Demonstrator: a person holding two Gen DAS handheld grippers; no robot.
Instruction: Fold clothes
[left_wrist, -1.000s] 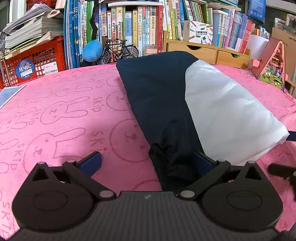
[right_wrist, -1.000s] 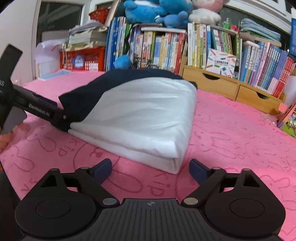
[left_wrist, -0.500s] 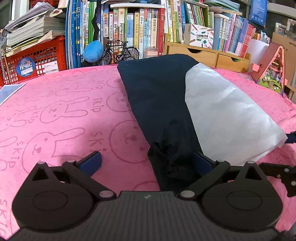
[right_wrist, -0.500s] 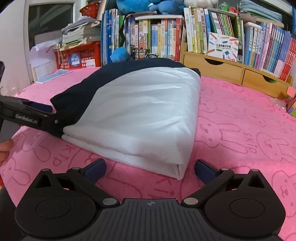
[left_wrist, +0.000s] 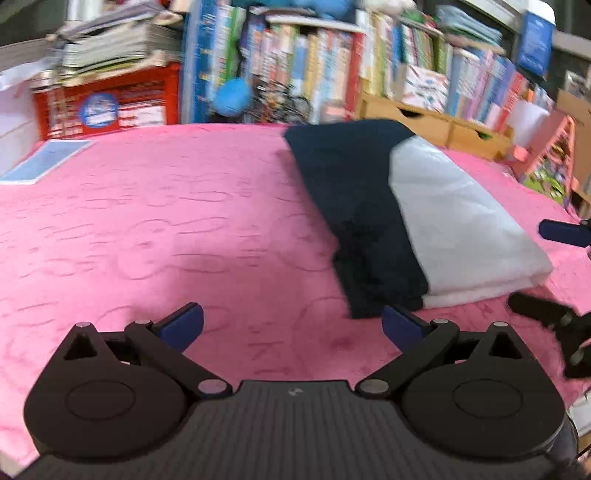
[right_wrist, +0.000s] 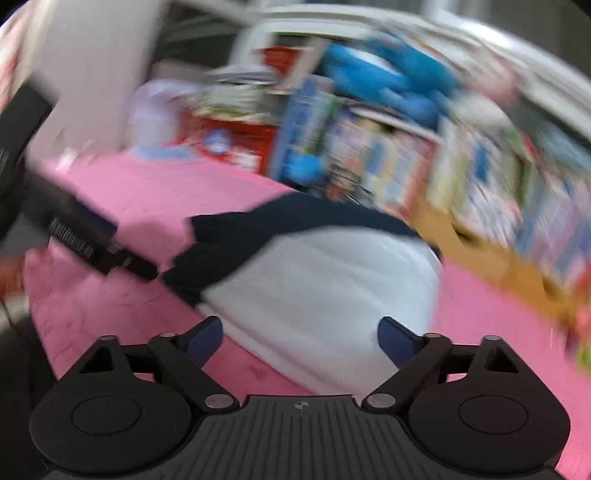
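Your left gripper (left_wrist: 291, 323) and right gripper (right_wrist: 299, 341) both gape wide, empty. Folded garment (left_wrist: 406, 225) sits center-right on pink blanket (left_wrist: 147, 229). Bookshelf (left_wrist: 332, 74) behind; writing blurred, unreadable.

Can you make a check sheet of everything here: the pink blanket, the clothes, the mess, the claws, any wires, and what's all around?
Surface: pink blanket with a faint bunny pattern, spread flat.
Job's things: folded garment, navy and white, lying as a neat bundle on the blanket.
Clutter: blue booklet at the blanket's far left edge.
Claws: left claw open, empty, just short of the garment's near corner; right claw open, empty, its fingers either side of the white edge.
Cables: nothing seen.
Surroundings: bookshelves packed with books, red crate under stacked papers, blue ball, wooden drawers. The right wrist view is heavily blurred.
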